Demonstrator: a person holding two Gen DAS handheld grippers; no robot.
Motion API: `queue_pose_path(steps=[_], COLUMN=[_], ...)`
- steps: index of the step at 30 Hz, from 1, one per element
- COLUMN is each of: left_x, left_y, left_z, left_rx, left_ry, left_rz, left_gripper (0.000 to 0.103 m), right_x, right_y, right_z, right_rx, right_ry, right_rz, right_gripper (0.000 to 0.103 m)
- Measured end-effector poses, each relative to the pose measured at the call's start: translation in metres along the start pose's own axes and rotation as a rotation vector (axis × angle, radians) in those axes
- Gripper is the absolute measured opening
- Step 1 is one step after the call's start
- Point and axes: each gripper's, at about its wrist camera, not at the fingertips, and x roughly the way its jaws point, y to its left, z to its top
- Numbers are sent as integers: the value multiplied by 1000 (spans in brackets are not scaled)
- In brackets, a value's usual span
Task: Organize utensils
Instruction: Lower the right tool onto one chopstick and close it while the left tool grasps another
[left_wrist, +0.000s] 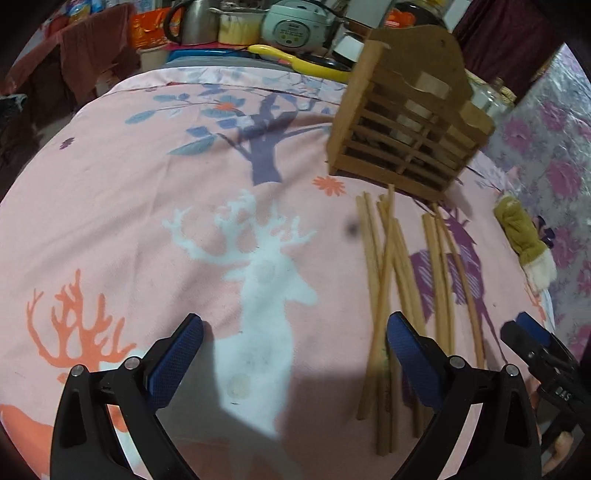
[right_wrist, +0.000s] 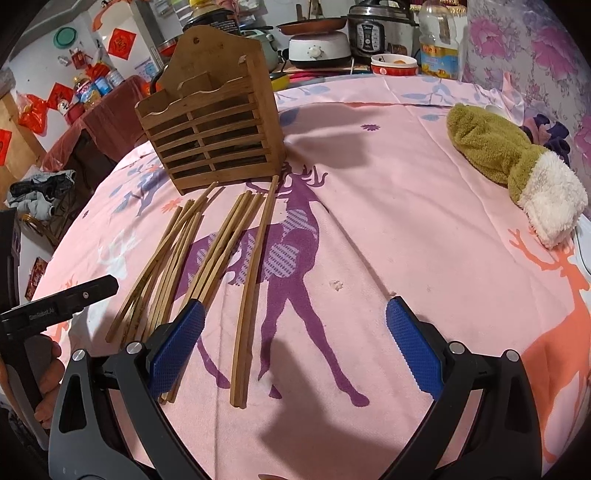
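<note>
Several wooden chopsticks (left_wrist: 384, 280) lie loose on the pink deer-print cloth (left_wrist: 147, 221), pointing toward a slatted wooden utensil holder (left_wrist: 410, 122) that stands behind them. In the right wrist view the chopsticks (right_wrist: 218, 266) lie left of centre, in front of the holder (right_wrist: 214, 129). My left gripper (left_wrist: 295, 350) is open and empty, low over the cloth, its right finger beside the chopsticks' near ends. My right gripper (right_wrist: 295, 343) is open and empty, its left finger over the near ends. The right gripper's tip also shows at the right edge of the left wrist view (left_wrist: 532, 332).
A green and white fleece sock (right_wrist: 517, 166) lies on the cloth at the right. Kitchen appliances, a kettle (left_wrist: 192, 22) and a rice cooker (left_wrist: 295, 26) crowd the far edge. A floral wall (left_wrist: 554, 147) borders the right side.
</note>
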Motion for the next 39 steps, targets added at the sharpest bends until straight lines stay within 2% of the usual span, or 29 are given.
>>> queue_pose_path(steps=[4,8,10,12,14,17,21,24,26,28,32,35,39], left_x=[4,-3,-8,-12,-9,-7,-11,-14,-15,-17,-19,-19,-21], left_y=[-11,-7,-12,-19,-27,-34,-37,-39,-40,-43,-42,-32,-18], left_z=[-4,-10,-17,-23,-28,-33,-42,-47,-50,-52,-54,-50,-43], left_rx=[66,41,63,100,135,176,213,241,257,274,279,234,165], left_ry=[-4,1,-2,-2,20,16,9,-1,-5,-11,-15,-1,-2], left_rz=[76,12,-3,-11,-27,6,6,10,-7,-3,-4,-41,-55], left_gripper=[97,97,95,85,71,63,53,41,27,23,23,23,23], right_x=[-1,-1,-2,-3,-5,-9,-19,-24,-23,-23,-24,-21,-17], right_y=[1,0,-1,-1,-1,0,-1,-2,-1,0,2,6,15], right_z=[0,0,-1,-2,-3,-7,-16,-23,-28,-33,-38,-40,-44], right_rx=[-2,2,5,6,5,0,2,-3,-19,-36,-59,-81,-124], right_ry=[-4,-6,-10,-10,-8,-10,-26,-26,-15,-3,2,12,26], right_rz=[1,4,5,11,30,54,89,105,106,107,99,93,79], right_gripper=[95,95,95,93,89,85,84,78,73,70,68,67,61])
